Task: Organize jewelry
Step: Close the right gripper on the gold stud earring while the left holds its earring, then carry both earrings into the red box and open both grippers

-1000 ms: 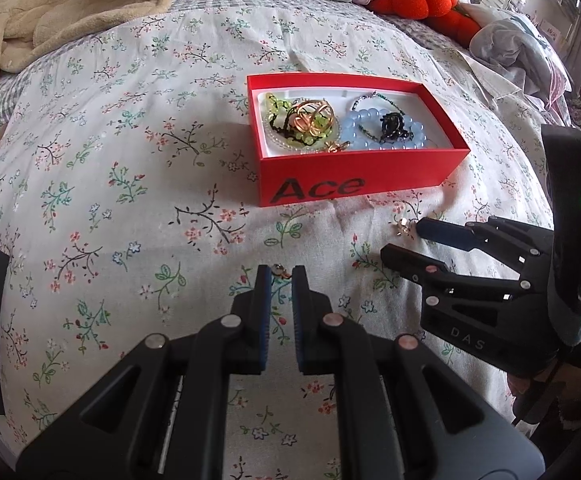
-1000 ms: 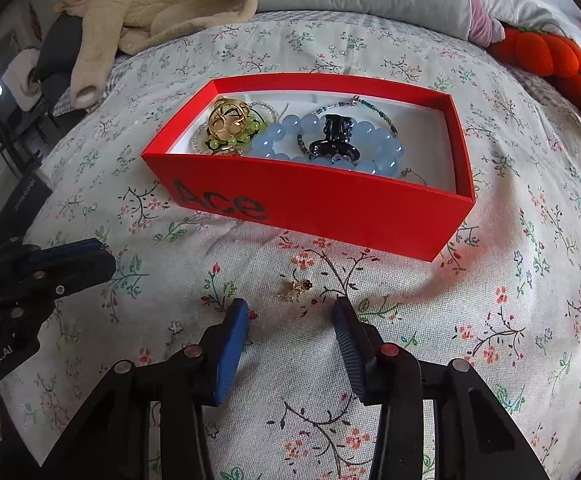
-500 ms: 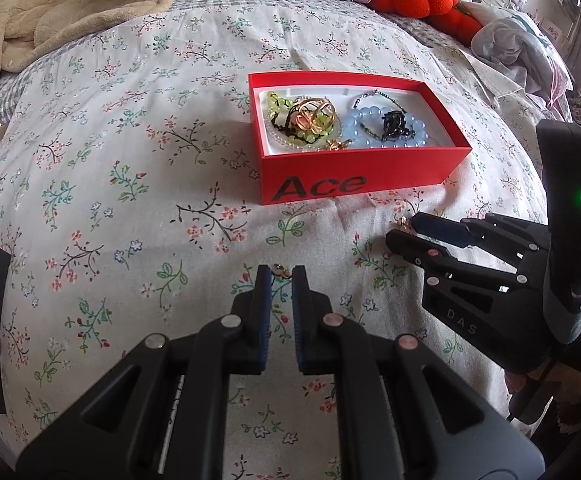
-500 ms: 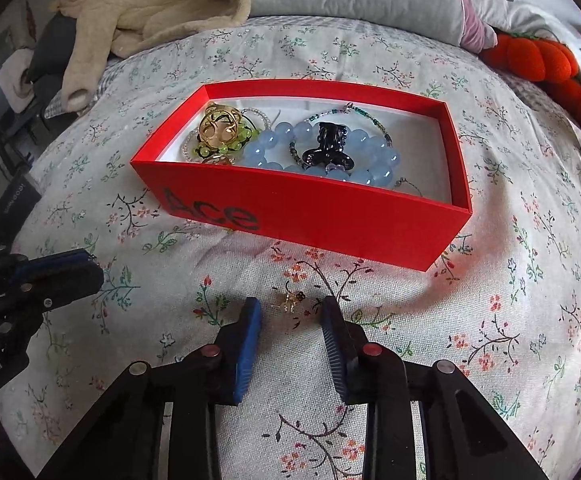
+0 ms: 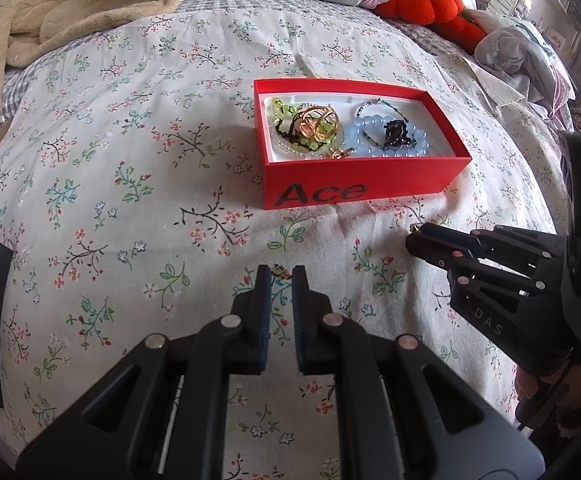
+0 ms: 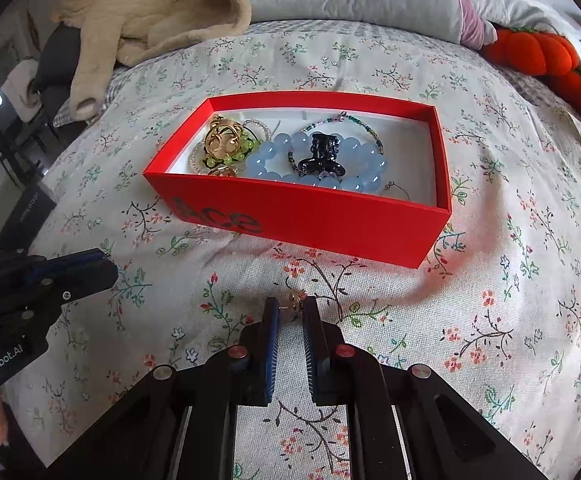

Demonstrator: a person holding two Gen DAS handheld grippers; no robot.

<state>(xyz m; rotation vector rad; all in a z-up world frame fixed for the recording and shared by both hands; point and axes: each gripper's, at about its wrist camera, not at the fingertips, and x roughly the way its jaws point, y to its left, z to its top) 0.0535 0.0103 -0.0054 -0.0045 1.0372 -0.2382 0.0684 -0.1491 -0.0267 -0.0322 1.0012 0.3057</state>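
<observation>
1. The right gripper (image 6: 289, 307), low centre of its view, has just been closing and now pinches a small gold earring (image 6: 293, 301) at its tips.
2. The left gripper (image 5: 277, 274), also nearly closed, grips another small trinket (image 5: 279, 269) on the floral bedspread (image 5: 130, 184).
3. This looks like the pickup step; next, probably lift and carry each piece to the red box (image 6: 330, 220) in mid-frame, releasing above its white lining.

The bed cover (image 6: 490, 320) is white with little pink, blue and green flowers on thin brown twigs. The cardboard box (image 6: 330, 220) is bright red outside, with black letters, and white inside. In it lie a ring of pale blue beads (image 6: 354, 152), a shiny black clip (image 6: 320, 156), a gold wire ball (image 6: 222, 140) and light green beads (image 5: 286, 106). The plush pumpkin (image 6: 538, 54) is orange. The fuzzy blanket (image 5: 70, 4) is cream.
</observation>
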